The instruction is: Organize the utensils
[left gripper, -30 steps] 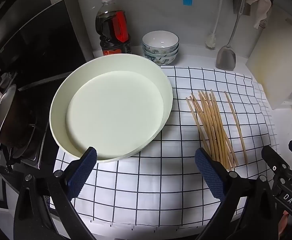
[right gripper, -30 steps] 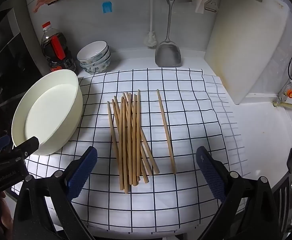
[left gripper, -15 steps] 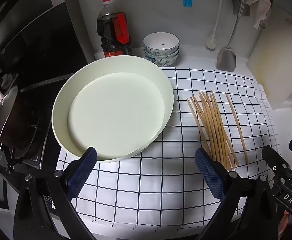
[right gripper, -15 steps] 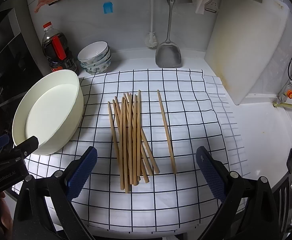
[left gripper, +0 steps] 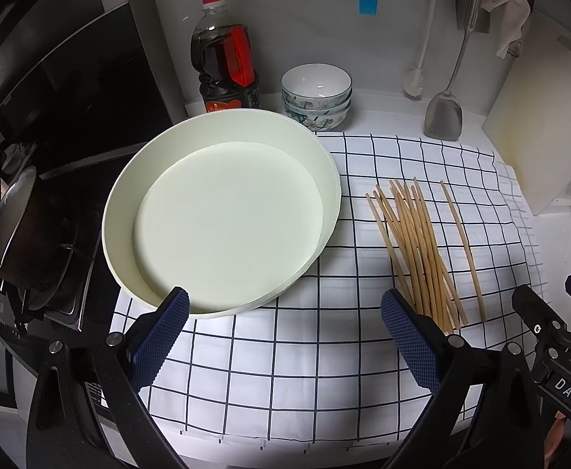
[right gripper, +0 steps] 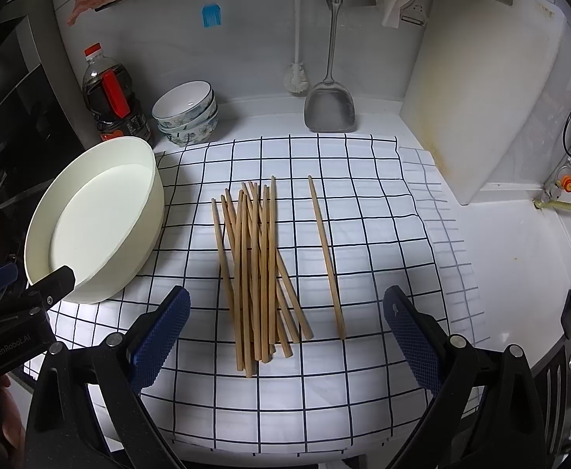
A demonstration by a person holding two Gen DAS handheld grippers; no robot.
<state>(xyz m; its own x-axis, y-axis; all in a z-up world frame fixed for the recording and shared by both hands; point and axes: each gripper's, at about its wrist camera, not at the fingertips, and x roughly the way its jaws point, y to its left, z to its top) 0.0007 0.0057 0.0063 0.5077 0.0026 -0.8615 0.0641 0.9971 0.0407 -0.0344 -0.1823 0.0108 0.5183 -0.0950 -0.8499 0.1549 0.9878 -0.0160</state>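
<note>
Chopsticks bundled on checked cloth, one apart at right.
Left gripper and right gripper both spread, empty; cream basin left.

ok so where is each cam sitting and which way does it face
Left wrist: on the left gripper, looking forward and down at the white round basin; its open blue fingers show, and the right gripper at the right edge.
Right wrist: on the right gripper, looking over the chopsticks; its open fingers show, and the left gripper at the left edge.
Shared: basin, chopsticks, checked cloth.
</note>
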